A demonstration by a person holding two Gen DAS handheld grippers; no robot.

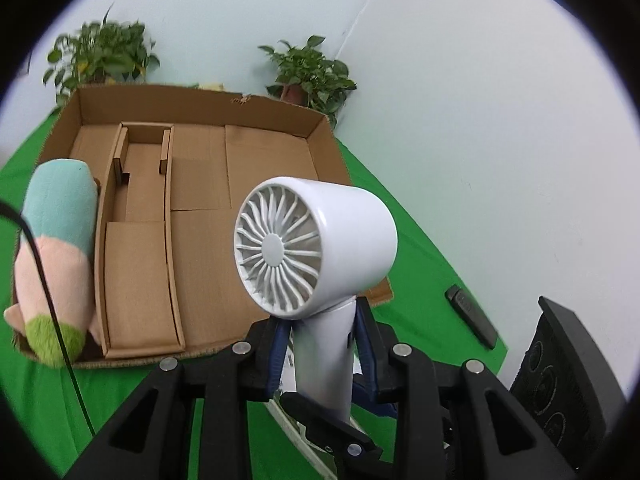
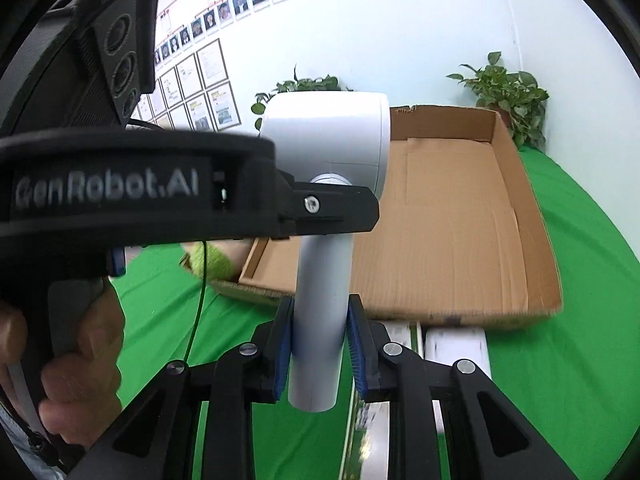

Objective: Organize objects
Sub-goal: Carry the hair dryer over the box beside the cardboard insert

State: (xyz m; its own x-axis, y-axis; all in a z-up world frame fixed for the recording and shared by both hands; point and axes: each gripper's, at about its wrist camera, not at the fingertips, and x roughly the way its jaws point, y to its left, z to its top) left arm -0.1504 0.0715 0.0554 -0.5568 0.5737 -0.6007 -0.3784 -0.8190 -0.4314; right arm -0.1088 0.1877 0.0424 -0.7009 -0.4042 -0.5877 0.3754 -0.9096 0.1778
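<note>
Holding the dryer [image 1: 320,232] by its handle, your left gripper [image 1: 322,344] has both blue pads pressed on the white stem, with the grille facing the camera and the head upright above the box [image 1: 208,92]. Keep the handle vertical and carry it over the near wall before lowering; the wide right-hand bay looks the roomiest fit. In this view the box holds cardboard dividers and bare floor, and a plush toy [image 1: 56,256] lies along its left edge, seemingly inside.

From the right wrist, your right gripper [image 2: 320,344] also clamps the handle, lower down, below the left gripper [image 2: 320,204]. Move both hands together so the handle does not twist. The box [image 2: 532,216] bay ahead shows nothing in it.
</note>
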